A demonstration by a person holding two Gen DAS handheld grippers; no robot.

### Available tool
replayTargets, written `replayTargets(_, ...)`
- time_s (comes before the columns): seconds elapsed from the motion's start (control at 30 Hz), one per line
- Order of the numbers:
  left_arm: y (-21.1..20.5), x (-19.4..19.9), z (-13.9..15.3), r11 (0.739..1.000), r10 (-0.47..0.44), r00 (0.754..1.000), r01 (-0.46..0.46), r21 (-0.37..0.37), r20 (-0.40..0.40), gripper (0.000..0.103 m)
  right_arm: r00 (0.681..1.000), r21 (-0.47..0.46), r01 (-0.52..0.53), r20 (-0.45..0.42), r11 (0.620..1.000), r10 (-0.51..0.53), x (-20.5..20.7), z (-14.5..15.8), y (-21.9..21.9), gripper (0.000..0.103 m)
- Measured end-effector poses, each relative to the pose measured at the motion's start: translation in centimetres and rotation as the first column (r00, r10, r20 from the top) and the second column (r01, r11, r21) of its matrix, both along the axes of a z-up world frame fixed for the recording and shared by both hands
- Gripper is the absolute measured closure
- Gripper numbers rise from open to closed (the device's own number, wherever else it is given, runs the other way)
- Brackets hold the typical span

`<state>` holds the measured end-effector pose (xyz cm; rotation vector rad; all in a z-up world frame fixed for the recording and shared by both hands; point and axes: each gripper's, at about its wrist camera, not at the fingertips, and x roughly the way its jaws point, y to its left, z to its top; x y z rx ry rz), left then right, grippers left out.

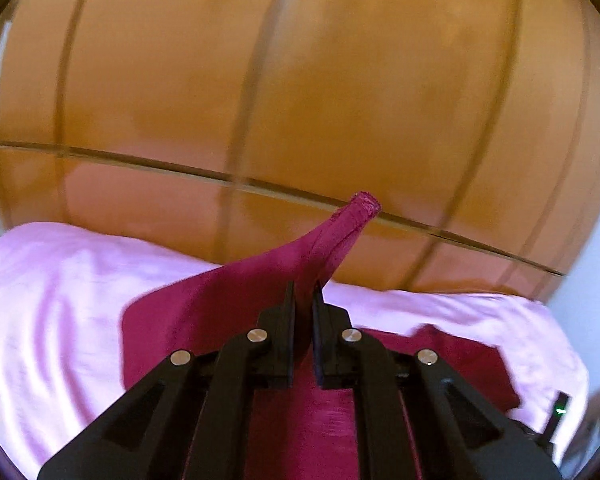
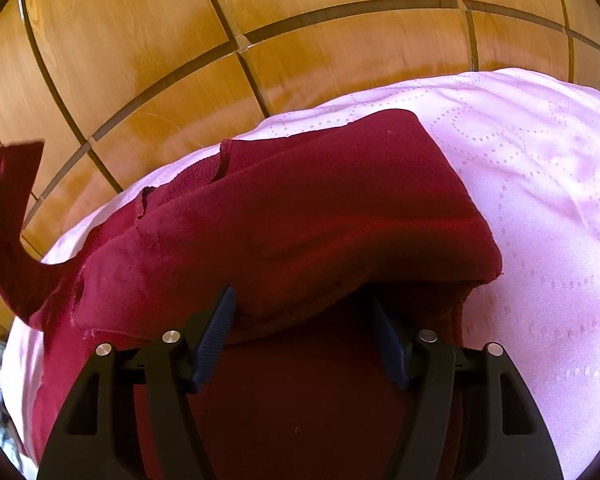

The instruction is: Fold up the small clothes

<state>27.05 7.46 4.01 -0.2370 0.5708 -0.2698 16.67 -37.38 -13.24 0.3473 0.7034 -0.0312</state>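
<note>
Bright warm daylight; left view motion-blurred, right view sharp; fisheye bending, dark corners; glare on wood panelling (image 2: 148, 64).

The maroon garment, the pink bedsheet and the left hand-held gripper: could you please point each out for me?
maroon garment (image 2: 320, 208): right wrist view, on its broad folded upper layer.
pink bedsheet (image 2: 540, 184): right wrist view, on a bare dotted patch.
left hand-held gripper (image 1: 305, 296): left wrist view, midway between its fingertips, clamped on a strip of the garment.

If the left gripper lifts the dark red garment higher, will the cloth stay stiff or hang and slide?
Probably floppy: the dark red garment sags in soft folds, and the strip pinched by the left gripper curves limply. It looks light, since a thin pinch raises it. It may slide on the pink sheet, which looks smooth and shiny.
</note>
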Motion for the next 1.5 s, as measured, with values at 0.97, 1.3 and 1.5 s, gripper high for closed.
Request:
replayTargets(0.97,-18.0,-5.5,-9.2,0.952,-0.300,0.945,0.306,0.024,-0.133,0.015,1.000,0.073,0.005,0.029,0.997,-0.008,-0.4,-0.1,-0.6,0.038)
replayTargets(1.3,-4.9,-8.1,-13.0,0.999,0.031,0.978,-0.026,0.029,-0.206,0.012,0.999,0.095,0.007,0.048,0.995,-0.012,-0.7,0.2,-0.8,0.038)
replayTargets(1.5,0.6,-8.7,-16.4,0.976,0.126,0.942,-0.174,-0.131,-0.310,0.015,0.987,0.145,0.068,0.133,0.987,-0.087,-2.4,0.9,-2.0,0.038)
